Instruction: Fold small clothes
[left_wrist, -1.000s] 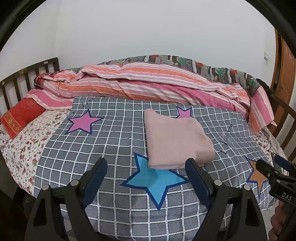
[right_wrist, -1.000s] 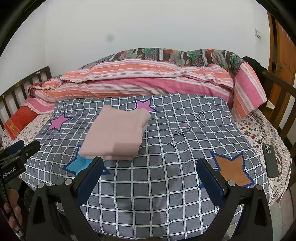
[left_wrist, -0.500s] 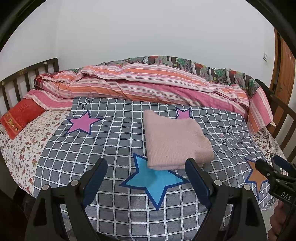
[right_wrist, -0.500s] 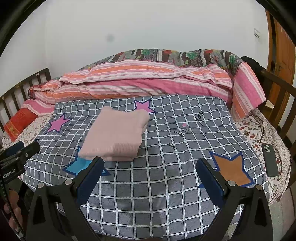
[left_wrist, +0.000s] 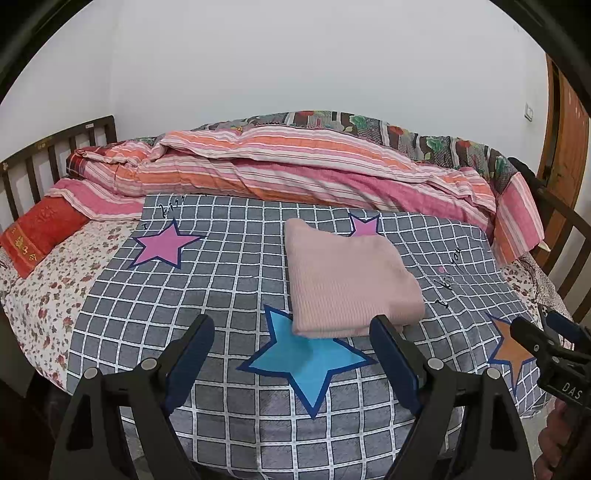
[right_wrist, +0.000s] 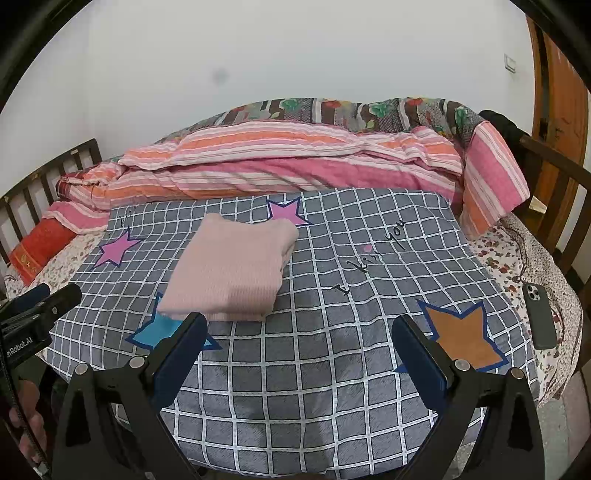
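Pink folded garment (left_wrist: 347, 284) lies on the checked blanket (left_wrist: 207, 291), just beyond both tools; we find left gripper (left_wrist: 291, 332) and right gripper (right_wrist: 299, 328) spread apart, empty.

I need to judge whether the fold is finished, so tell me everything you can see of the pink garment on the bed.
The pale pink ribbed knit garment lies folded into a neat, roughly rectangular stack of several layers, flat on the grey checked sheet with stars. Its layered edges show along one side in the right wrist view. Its near corner overlaps the blue star and its far edge covers part of a small purple star. Nothing else touches it; neither gripper's fingers reach it.
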